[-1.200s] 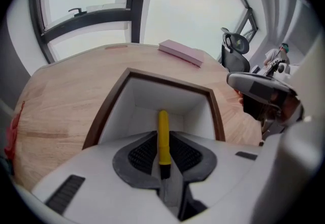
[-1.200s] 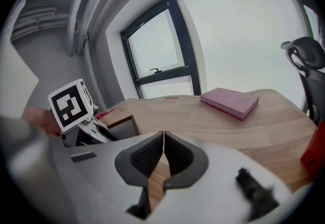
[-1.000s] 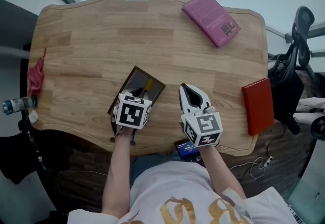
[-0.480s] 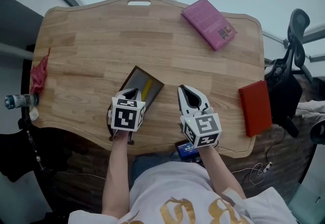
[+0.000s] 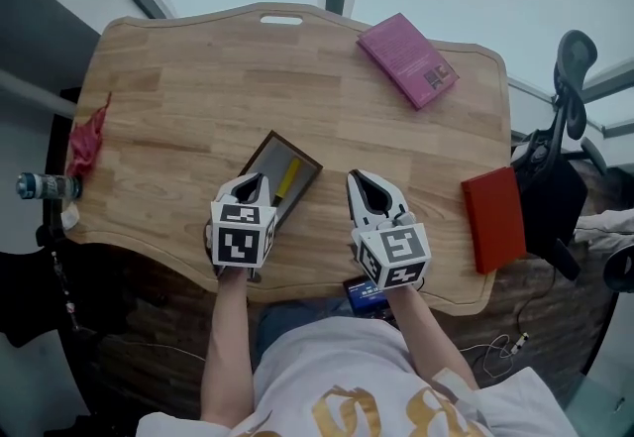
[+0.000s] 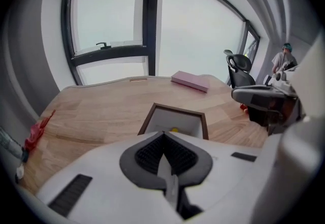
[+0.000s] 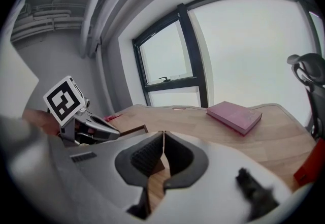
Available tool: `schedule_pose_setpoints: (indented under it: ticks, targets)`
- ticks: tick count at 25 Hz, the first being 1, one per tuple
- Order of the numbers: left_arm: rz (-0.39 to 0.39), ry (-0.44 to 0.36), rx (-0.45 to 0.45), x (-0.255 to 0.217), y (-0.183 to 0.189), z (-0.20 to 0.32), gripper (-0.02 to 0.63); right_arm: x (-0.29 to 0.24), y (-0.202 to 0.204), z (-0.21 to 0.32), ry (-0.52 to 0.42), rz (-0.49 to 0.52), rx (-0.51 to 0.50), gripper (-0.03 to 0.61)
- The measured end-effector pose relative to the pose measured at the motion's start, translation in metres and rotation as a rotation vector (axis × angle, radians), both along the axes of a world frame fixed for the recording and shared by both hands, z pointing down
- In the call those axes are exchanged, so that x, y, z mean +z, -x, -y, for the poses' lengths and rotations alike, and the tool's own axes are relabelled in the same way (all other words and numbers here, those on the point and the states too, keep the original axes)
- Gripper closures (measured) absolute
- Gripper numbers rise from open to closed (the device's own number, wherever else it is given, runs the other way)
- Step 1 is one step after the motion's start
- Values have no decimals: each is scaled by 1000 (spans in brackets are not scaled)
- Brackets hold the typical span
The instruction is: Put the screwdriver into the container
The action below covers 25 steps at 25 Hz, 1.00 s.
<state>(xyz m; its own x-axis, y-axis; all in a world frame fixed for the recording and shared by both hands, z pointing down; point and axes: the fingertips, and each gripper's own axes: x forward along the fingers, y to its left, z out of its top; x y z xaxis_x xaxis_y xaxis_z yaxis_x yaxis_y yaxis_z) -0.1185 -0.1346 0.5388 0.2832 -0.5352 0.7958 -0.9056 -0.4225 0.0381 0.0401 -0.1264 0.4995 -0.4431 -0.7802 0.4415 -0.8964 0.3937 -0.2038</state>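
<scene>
The container (image 5: 300, 159) is a shallow dark-framed tray lying near the table's front edge. The screwdriver (image 5: 288, 177), of which I see the yellow handle, lies inside it. My left gripper (image 5: 254, 179) is shut and empty, its tip at the container's near corner. In the left gripper view the closed jaws (image 6: 162, 134) point at the container (image 6: 172, 110), with a yellow bit of the screwdriver (image 6: 174, 129) showing over the tip. My right gripper (image 5: 364, 175) is shut on nothing, a little to the container's right. Its own view shows the closed jaws (image 7: 163, 134) and the left gripper (image 7: 96, 129).
A pink book (image 5: 408, 47) lies at the table's far right. A red book (image 5: 493, 219) rests at the right edge. A red cloth (image 5: 87, 136) and a bottle (image 5: 45, 186) are at the left edge. An office chair (image 5: 565, 118) stands beyond the right side.
The left gripper has drawn back from over the container towards the near edge and its jaws have shut. The screwdriver stays in the container. The right gripper has not moved.
</scene>
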Motion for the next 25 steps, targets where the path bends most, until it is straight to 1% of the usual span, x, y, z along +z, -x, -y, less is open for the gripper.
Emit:
schedule_pose_setpoints:
  ticks: [4, 6, 9, 12, 15, 17, 20, 25]
  targets:
    - [-77, -54, -66, -19, 2, -2, 601, -11, 2, -2, -23, 4, -14, 546]
    - [-100, -84, -88, -28, 3, -3, 601, -17, 4, -2, -35, 7, -21, 546]
    - [-112, -133, -77, -39, 0, -7, 601, -26, 7, -4, -55, 8, -35, 546]
    - [-144, -220, -66, -59, -5, -12, 601, -37, 10, -7, -77, 10, -52, 546]
    - [-151, -293, -63, -76, -8, -19, 601, -48, 11, -11, -100, 11, -69, 546]
    - [-160, -315, -64, -84, -9, -24, 601, -56, 13, -14, -116, 7, -84, 546]
    - [-192, -332, -80, -93, -10, -28, 601, -65, 15, -17, -141, -6, -102, 546]
    - [-207, -357, -100, -104, -7, -31, 601, -73, 15, -20, -156, -6, -120, 546]
